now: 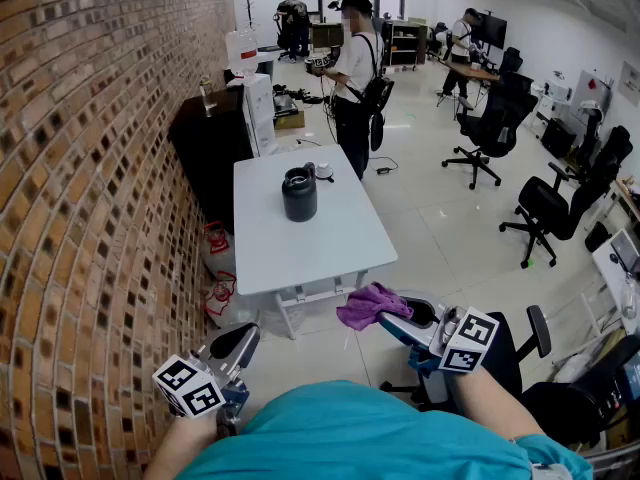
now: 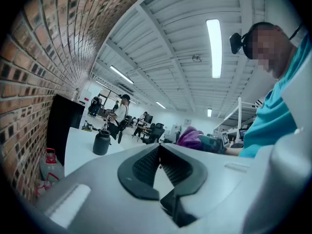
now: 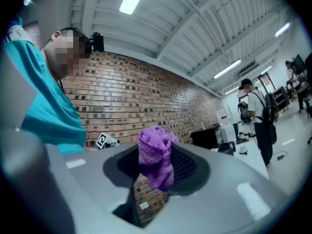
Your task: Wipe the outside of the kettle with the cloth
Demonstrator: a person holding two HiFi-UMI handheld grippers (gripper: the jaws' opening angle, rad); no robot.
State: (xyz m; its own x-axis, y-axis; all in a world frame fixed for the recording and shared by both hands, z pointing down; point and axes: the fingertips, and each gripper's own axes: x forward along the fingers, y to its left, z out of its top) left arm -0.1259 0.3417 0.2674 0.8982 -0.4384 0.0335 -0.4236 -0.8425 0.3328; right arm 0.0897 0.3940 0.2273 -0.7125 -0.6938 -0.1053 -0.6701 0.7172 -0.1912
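A black kettle (image 1: pixel 299 194) stands upright near the middle of a white table (image 1: pixel 340 248), well ahead of both grippers. It also shows small in the left gripper view, where the kettle (image 2: pixel 101 143) sits on the table's far part. My right gripper (image 1: pixel 388 314) is held low by my body, shut on a purple cloth (image 1: pixel 366 304) that bunches out past its tips. In the right gripper view the cloth (image 3: pixel 155 167) fills the jaws of the right gripper (image 3: pixel 157 147). My left gripper (image 1: pixel 244 338) hangs short of the table's near left corner, and the left gripper (image 2: pixel 159 150) is shut with nothing in it.
A brick wall (image 1: pixel 90 168) runs along the left. A person in a white shirt (image 1: pixel 352 78) stands just beyond the table's far end, beside a black cabinet (image 1: pixel 210 138). Office chairs (image 1: pixel 548 208) stand to the right. Bags (image 1: pixel 215 268) lie under the table's left side.
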